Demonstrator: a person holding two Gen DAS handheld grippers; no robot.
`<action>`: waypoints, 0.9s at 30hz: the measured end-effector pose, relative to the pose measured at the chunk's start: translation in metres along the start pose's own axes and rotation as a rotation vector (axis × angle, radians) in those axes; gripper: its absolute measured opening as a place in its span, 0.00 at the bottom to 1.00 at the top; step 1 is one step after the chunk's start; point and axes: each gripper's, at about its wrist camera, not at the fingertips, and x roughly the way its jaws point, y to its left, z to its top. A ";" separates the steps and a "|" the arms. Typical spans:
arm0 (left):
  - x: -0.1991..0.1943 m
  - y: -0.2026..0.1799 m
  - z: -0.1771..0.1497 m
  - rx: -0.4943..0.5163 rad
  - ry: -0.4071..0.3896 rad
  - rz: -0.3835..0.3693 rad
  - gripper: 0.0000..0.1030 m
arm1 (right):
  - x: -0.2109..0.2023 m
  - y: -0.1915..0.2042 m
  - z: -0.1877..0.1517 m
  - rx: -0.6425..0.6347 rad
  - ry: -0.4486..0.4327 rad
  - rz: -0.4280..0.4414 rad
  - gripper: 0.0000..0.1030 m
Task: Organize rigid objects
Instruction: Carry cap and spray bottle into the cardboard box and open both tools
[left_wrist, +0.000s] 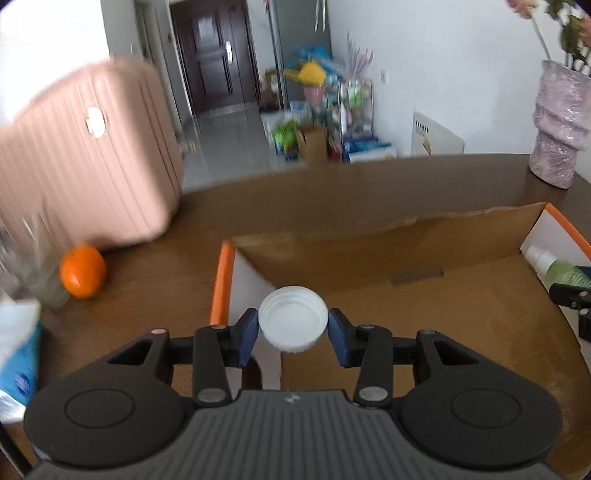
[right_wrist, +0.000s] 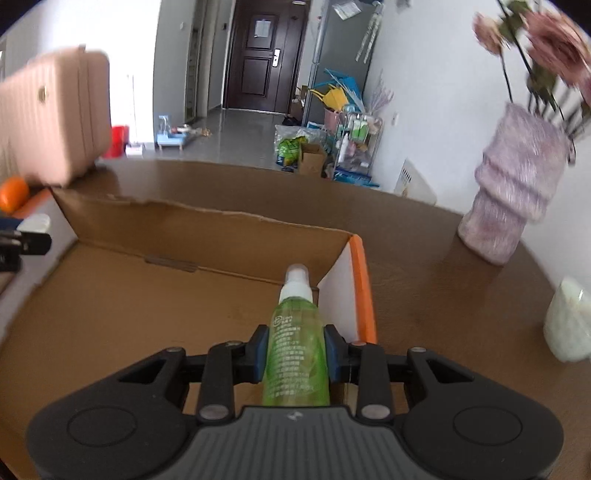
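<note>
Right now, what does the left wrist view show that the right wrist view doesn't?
Only the left wrist view shows the left gripper with the white cap between its pads, a clear glass beside the orange, and a blue tissue pack. Only the right wrist view shows the white cup and a red bin. Both show the cardboard box, green spray bottle, orange, pink suitcase and pink vase.

I saw matt brown cardboard in the box (right_wrist: 207, 229), smooth white plastic cap (left_wrist: 293, 318), translucent green plastic bottle (right_wrist: 296, 350), glossy wooden table (right_wrist: 424, 266).
</note>
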 end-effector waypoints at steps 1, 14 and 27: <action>0.003 0.003 -0.003 -0.010 0.003 -0.015 0.50 | 0.001 0.002 -0.003 -0.008 -0.001 -0.004 0.27; -0.060 0.011 -0.007 -0.020 -0.065 0.002 0.70 | -0.065 -0.019 -0.001 0.058 -0.097 0.048 0.49; -0.230 0.025 -0.073 -0.053 -0.277 0.048 0.78 | -0.225 -0.032 -0.055 0.124 -0.282 0.145 0.67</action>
